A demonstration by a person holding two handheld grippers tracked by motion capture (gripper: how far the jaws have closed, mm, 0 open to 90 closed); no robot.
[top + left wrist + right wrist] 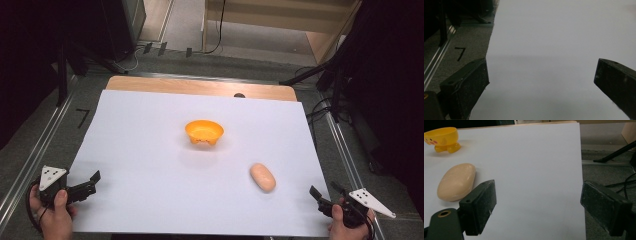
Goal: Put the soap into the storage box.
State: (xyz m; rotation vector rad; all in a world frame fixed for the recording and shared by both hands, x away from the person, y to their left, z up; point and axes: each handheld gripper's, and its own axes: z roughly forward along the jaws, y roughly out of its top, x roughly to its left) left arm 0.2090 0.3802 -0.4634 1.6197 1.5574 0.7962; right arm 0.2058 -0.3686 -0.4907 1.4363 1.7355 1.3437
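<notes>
Both claws released, empty: my left claw (89, 184) and right claw (324, 198) rest at the counter's (150, 150) near corners. Bun-like object (263, 177) lies untouched, apart from orange bowl (204, 132). Nothing begun; likely everything remains.

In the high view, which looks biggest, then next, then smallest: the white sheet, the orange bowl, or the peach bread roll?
Largest to smallest in the high view:
1. White sheet, by far, covering most of the table.
2. Orange bowl.
3. Peach bread roll, only slightly smaller than the bowl. It also lies nearer the camera, so these two are close.
</notes>
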